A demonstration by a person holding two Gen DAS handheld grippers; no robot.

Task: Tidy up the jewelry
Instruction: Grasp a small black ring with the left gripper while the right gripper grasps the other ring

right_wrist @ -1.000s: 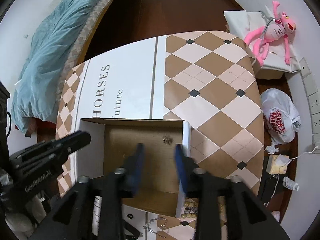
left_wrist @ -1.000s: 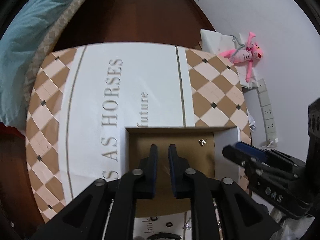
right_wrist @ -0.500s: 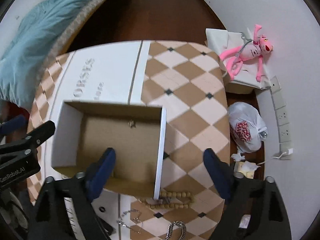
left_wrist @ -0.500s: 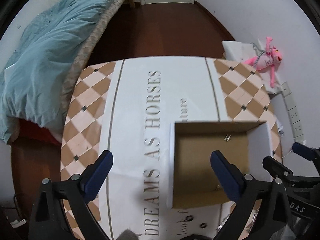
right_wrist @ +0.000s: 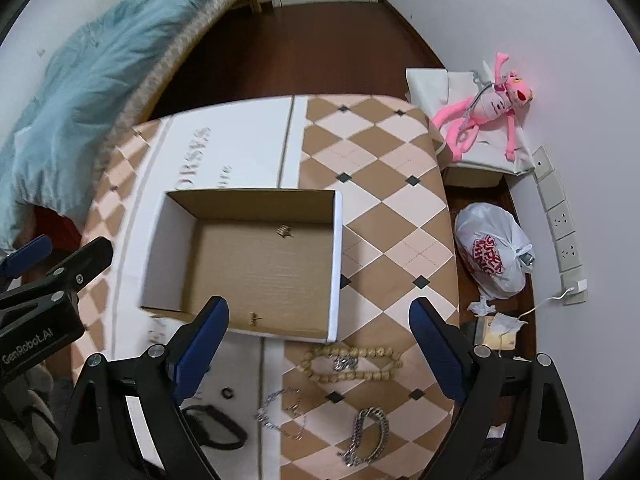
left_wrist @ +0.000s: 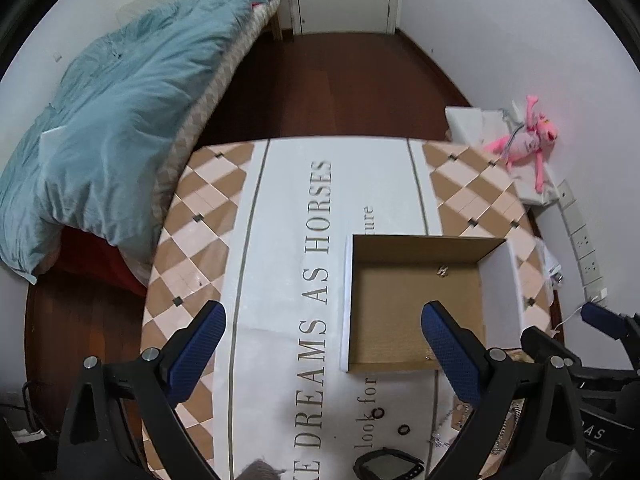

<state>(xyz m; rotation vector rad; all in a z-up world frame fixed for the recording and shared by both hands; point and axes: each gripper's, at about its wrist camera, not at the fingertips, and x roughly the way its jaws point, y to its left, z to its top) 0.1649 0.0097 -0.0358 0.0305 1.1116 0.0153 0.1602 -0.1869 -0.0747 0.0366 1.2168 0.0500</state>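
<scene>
Fingers of both grippers stand spread wide with nothing between them: the right gripper (right_wrist: 318,340) hangs above the near edge of the cardboard box (right_wrist: 256,256), and the left gripper (left_wrist: 322,344) hangs over the printed white band of the table (left_wrist: 280,240), to the left of the same box (left_wrist: 420,300).

Jewelry that waits to be sorted lies on the table just in front of the box, on the near side, under and between the right fingers (right_wrist: 200,344). A beaded necklace (right_wrist: 352,364) lies closest to the box wall, its long axis running left to right, across the line of the fingers. Below it lie a thin silver chain (right_wrist: 282,410) and a thick silver chain bracelet (right_wrist: 370,432), this one lying more along the near-far direction. A small black ring (right_wrist: 228,393) and a black watch-like band (right_wrist: 216,428) sit further left, near the left finger of the right gripper.

Inside the box two small pieces are already present: one near the far wall (right_wrist: 284,231) and one near the near wall (right_wrist: 253,317).

I judge the right gripper is nearer to the pile, so it should come down and back toward the necklace. The box's near wall stands between the pile and the inside, so a piece must be lifted over it. The pieces lie close together, and the necklace touches a small silver piece (right_wrist: 344,361), so one may drag another.
</scene>
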